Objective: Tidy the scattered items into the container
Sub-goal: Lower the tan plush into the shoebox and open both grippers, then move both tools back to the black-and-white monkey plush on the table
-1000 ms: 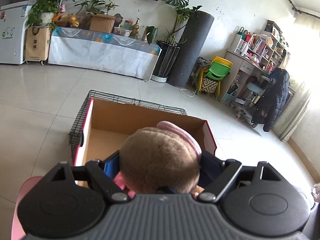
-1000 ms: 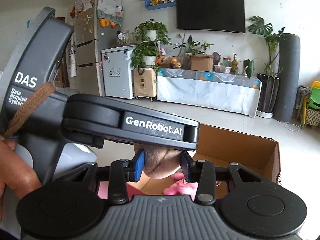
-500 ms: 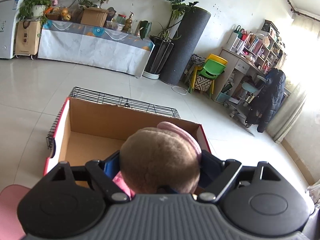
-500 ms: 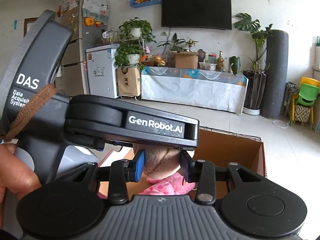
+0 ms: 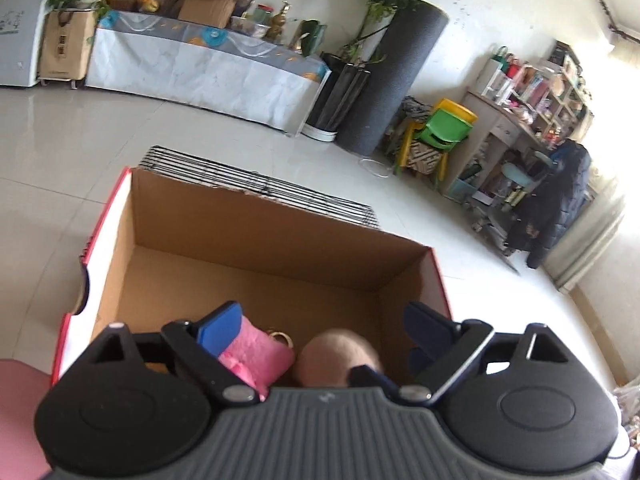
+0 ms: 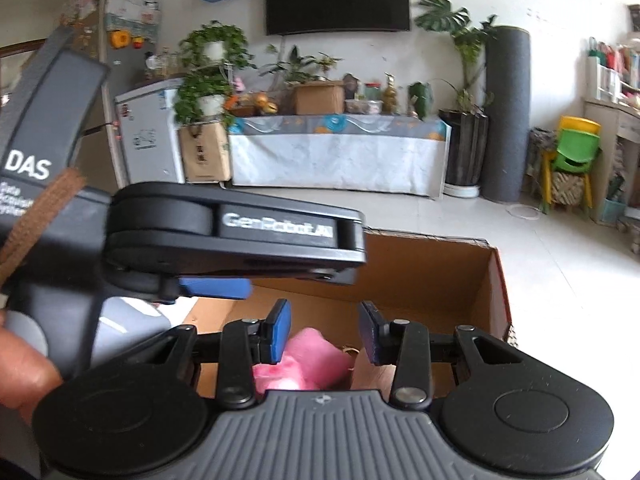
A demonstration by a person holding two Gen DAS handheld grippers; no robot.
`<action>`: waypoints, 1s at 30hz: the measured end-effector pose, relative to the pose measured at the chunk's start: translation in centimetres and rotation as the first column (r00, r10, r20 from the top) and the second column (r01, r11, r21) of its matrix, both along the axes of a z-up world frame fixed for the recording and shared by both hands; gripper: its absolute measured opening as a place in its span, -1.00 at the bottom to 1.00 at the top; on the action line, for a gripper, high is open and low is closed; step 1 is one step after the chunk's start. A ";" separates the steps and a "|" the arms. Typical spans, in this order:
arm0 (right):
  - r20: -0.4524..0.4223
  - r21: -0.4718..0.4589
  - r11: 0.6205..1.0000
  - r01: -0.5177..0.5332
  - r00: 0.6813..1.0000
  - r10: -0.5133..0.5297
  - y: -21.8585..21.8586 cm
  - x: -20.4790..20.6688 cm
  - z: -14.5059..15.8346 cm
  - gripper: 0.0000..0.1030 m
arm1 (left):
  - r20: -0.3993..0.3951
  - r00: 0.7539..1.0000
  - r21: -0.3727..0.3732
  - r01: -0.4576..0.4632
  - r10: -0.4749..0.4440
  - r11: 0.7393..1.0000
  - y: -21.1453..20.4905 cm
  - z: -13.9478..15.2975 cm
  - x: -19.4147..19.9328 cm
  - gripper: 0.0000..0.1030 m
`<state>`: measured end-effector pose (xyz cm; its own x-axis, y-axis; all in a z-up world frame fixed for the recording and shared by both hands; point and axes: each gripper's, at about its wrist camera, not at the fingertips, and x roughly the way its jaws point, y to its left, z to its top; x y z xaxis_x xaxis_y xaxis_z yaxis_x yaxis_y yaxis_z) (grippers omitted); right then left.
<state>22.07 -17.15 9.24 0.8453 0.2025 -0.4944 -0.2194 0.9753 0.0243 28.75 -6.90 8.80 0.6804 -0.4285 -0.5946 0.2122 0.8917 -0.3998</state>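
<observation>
Claws first: the left gripper [image 5: 322, 318] is opening its jaws, and the pads that clamped the brown plush toy [image 5: 336, 356] a second ago now stand clear on either side of it. The right gripper [image 6: 322, 328] has its pads apart at the same modest gap as before, but the bit of plush they pinched is gone from between them and they press on nothing.

We read this as the release. The cardboard box [image 5: 256, 236] fills the lower half of both views with its floor mostly bare, and the toy now sits low inside it at the near wall, just beside a pink cloth item [image 5: 256, 356]. We judge this item delivered, so both tools are free to go for the next one.

Both tools point forward and downward over the near edge of the box, the left one just ahead of and above the right. The left hand [image 6: 24, 368] wraps that tool's handle at the frame edge.
</observation>
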 end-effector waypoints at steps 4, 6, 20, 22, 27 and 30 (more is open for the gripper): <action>-0.008 0.006 1.000 0.008 1.000 -0.008 -0.4 0.1 0.3 -0.24 | 0.004 1.000 0.009 -0.019 0.019 1.000 0.7 0.4 -0.2 0.89; -0.014 0.017 1.000 0.008 1.000 -0.007 -0.6 0.0 0.5 -0.24 | 0.011 0.999 0.006 -0.034 0.034 0.999 1.3 0.7 -0.5 0.92; -0.084 0.024 1.000 -0.018 0.996 0.019 -0.2 -0.8 -0.2 -0.04 | -0.046 0.996 0.091 -0.074 0.078 0.993 3.0 1.3 -1.9 0.99; -0.088 0.021 1.000 -0.019 0.996 0.021 -0.1 -1.1 -0.3 -0.02 | -0.049 0.995 0.098 -0.079 0.084 0.992 3.2 1.4 -2.3 0.99; -0.101 0.019 1.000 -0.021 0.995 0.023 0.0 -1.8 -0.4 -0.01 | -0.053 0.995 0.122 -0.083 0.090 0.989 3.6 1.6 -3.6 0.99; -0.103 0.014 1.000 -0.026 0.994 0.027 0.0 -2.2 -0.4 0.01 | -0.044 0.995 0.146 -0.079 0.087 0.986 3.7 1.7 -4.8 0.99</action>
<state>19.83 -17.10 8.88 0.7840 0.2313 -0.5761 -0.2410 0.9686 0.0609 23.98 -3.15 10.54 0.6777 -0.2794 -0.6802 0.1180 0.9543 -0.2745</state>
